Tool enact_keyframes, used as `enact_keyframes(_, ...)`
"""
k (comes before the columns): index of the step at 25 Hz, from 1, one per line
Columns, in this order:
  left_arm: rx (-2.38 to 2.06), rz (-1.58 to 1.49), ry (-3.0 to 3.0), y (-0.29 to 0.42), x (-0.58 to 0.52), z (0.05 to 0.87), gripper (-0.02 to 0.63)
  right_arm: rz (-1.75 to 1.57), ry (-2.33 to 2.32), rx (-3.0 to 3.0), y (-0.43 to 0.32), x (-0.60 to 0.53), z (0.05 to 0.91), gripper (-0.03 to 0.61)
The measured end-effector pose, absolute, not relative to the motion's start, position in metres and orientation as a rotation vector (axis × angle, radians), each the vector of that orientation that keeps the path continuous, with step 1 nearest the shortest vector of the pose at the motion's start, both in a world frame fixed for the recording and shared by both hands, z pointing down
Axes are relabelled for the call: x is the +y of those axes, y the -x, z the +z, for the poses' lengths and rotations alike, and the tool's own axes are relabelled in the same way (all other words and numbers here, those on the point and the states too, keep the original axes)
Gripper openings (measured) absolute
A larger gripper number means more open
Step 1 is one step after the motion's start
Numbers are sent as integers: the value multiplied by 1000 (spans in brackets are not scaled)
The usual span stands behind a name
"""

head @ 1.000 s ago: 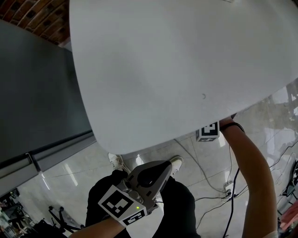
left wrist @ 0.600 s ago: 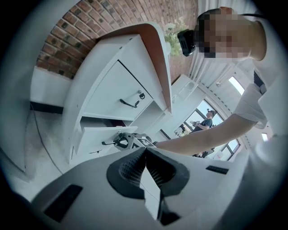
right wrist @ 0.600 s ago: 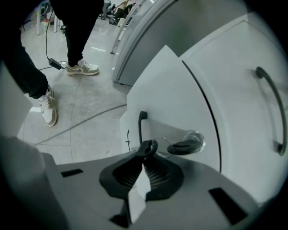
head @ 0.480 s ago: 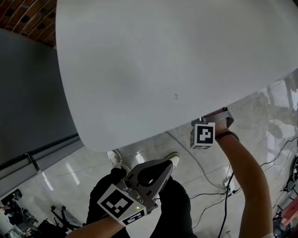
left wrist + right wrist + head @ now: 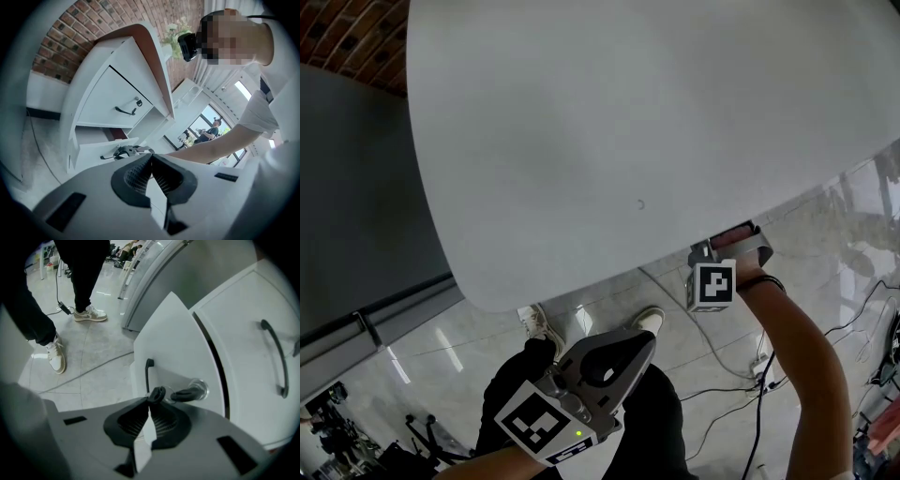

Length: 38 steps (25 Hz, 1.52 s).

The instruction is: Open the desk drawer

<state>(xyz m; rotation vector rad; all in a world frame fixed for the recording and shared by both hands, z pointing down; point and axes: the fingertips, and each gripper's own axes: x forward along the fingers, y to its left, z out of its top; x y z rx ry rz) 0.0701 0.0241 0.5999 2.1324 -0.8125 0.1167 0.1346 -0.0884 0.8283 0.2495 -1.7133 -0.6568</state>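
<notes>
Our right gripper [image 5: 151,401] has its jaws drawn narrow, pinched on the lower end of the dark handle [image 5: 148,373] of the drawer [image 5: 173,343]. Just right of the handle a key [image 5: 187,393] sits in the lock of the same white front. A small dark tag on its ring lies against the jaw tips. We cannot tell whether the pads touch that tag too.

From our left gripper [image 5: 151,157] we see the drawer as the lower of two in the white desk [image 5: 628,122]. It stands part way out, and a gap with a reddish inside shows above its front. The right gripper is at that front, with our arm reaching in from the right. The upper drawer [image 5: 105,105] is flush, with its own handle and key.

Our left gripper's jaws are closed together with nothing between them. In the head view it hangs low before our legs, over the pale floor [image 5: 441,347], well apart from the desk. Cables [image 5: 712,361] trail across the floor near our shoes.
</notes>
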Motion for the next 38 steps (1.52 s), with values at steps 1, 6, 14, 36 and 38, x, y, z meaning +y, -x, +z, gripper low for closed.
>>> enact_keyframes(1,-810,106,-2129,-70,24,597,8,-658,-240,-1715,-137,-82,829,23)
enact_keyframes(6,-780,71,-2120,-78,28,583,8,-615,-217,-1735,-150,-41,834,22)
enact_keyframes(14,-747,85,-2122,-90,37,581,8,-552,-294,-1742,-157,-32,837,23)
enact_keyframes(36,-757,54,-2125,-87,36,567,6,-489,-365,-1828,-155,-25,822,25)
enact_keyframes(38,-772,52,-2127,-88,38,559,6,-485,-374,-1816,-159,-25,815,26)
